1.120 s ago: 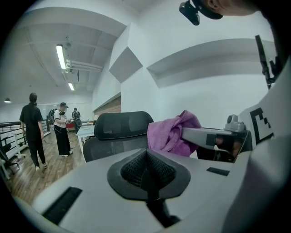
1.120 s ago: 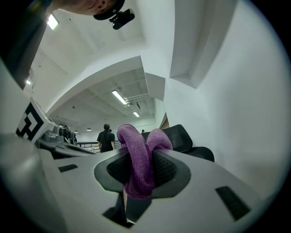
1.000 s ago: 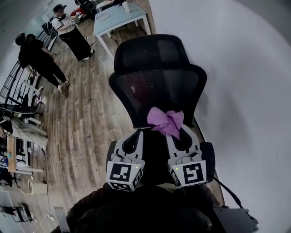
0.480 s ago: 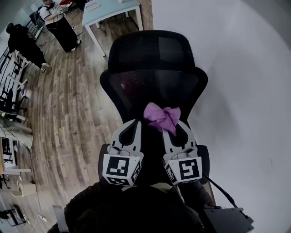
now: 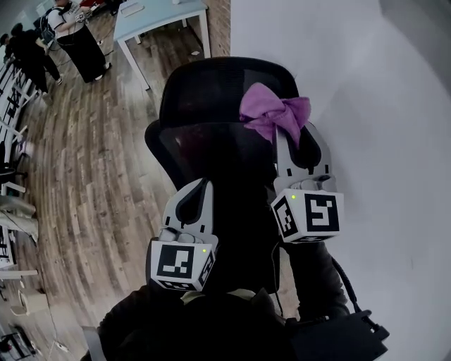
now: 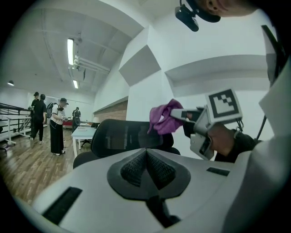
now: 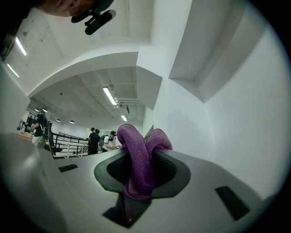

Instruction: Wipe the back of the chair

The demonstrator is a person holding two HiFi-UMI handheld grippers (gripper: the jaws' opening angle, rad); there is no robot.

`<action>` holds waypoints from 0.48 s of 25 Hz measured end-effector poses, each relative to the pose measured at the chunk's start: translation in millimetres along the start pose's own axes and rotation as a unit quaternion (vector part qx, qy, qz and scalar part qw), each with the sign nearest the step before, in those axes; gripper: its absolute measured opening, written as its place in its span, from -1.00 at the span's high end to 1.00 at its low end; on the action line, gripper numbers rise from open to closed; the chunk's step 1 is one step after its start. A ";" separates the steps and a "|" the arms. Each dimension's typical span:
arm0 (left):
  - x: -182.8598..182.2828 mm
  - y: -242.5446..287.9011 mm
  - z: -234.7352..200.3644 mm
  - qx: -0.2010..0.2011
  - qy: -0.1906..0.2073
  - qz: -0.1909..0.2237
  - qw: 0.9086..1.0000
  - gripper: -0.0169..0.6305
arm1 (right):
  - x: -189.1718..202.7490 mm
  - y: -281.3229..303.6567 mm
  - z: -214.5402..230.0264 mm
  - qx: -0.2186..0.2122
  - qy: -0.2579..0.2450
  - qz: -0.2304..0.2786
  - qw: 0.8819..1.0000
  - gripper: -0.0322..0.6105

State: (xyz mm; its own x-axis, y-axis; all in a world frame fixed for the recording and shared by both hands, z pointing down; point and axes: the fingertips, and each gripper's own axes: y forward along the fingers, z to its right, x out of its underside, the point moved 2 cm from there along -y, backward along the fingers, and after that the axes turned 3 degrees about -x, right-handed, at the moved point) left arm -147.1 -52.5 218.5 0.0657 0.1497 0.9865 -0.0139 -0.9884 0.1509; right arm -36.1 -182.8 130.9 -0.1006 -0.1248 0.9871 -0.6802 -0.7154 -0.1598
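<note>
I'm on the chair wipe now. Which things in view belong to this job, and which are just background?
For the job:
- purple cloth, clamped in the right gripper
- chair back, black mesh
- left gripper, fingers together, holding nothing

Just around:
- table
- people standing beyond it
- wooden floor
- white wall

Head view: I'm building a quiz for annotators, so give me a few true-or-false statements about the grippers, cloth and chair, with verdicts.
1. The right gripper is shut on the purple cloth. True.
2. The left gripper holds a sponge. False: its jaws are together with nothing between them.
3. The cloth is up by the headrest. True.
4. The chair is red. False: it is black.
</note>
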 end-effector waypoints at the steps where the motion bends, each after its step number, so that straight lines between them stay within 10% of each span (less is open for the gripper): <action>1: 3.6 0.8 -5.2 -0.004 -0.002 -0.006 1.000 0.94 | -8.0 11.4 8.9 0.011 -0.003 0.008 1.000 0.59; 12: 45.2 -12.8 -48.3 -0.033 -0.041 -0.045 0.998 0.94 | 31.3 95.1 58.0 0.111 -0.027 -0.044 0.993 0.59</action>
State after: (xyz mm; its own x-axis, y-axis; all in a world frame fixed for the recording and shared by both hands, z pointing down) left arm -192.2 -32.0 264.2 0.1512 0.2326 0.9607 -0.0701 -0.9670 0.2451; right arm -61.8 -294.6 145.9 -0.0047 -0.0882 0.9961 -0.5077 -0.8580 -0.0784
